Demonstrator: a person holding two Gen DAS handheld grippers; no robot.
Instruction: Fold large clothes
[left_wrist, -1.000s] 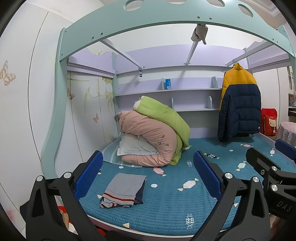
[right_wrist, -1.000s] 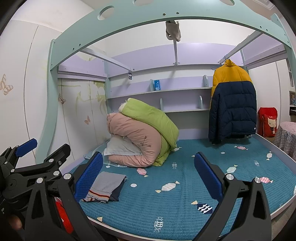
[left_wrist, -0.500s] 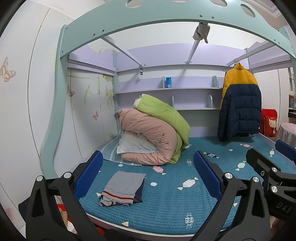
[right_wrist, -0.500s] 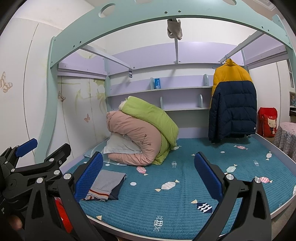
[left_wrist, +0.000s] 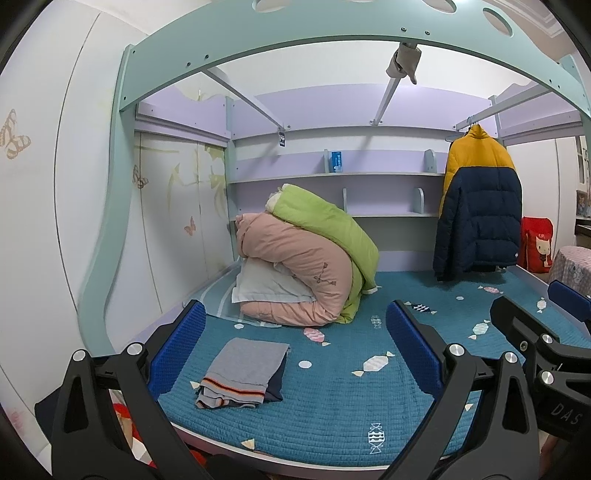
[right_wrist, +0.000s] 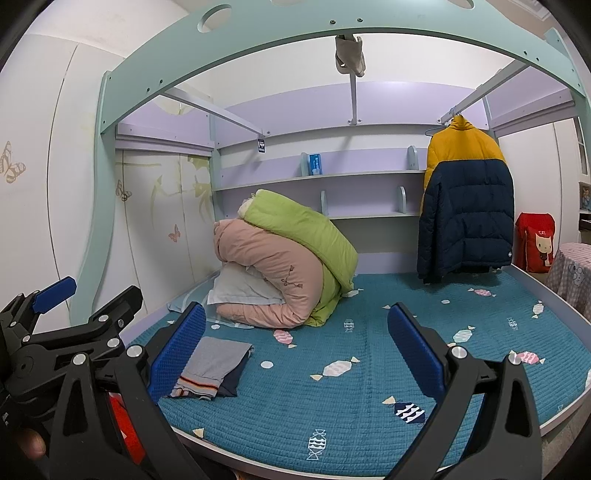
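A folded grey garment with a striped hem (left_wrist: 243, 373) lies on a dark blue one near the front left of the teal bed (left_wrist: 332, 406); it also shows in the right wrist view (right_wrist: 210, 367). My left gripper (left_wrist: 295, 347) is open and empty, held in front of the bed above its edge. My right gripper (right_wrist: 295, 347) is open and empty too, beside the left one. A yellow and navy puffer jacket (left_wrist: 478, 206) hangs on a rail at the back right, also seen in the right wrist view (right_wrist: 465, 199).
Rolled pink and green quilts (left_wrist: 306, 266) with a pillow fill the back left of the bed. Shelves (left_wrist: 332, 177) line the back wall. The bed frame arch (left_wrist: 295, 44) spans overhead. A red bag (left_wrist: 537, 243) stands at the far right.
Both grippers have drifted slightly; the view shifts a little, with the bed and clothes sitting marginally lower. Nothing was grasped or let go.
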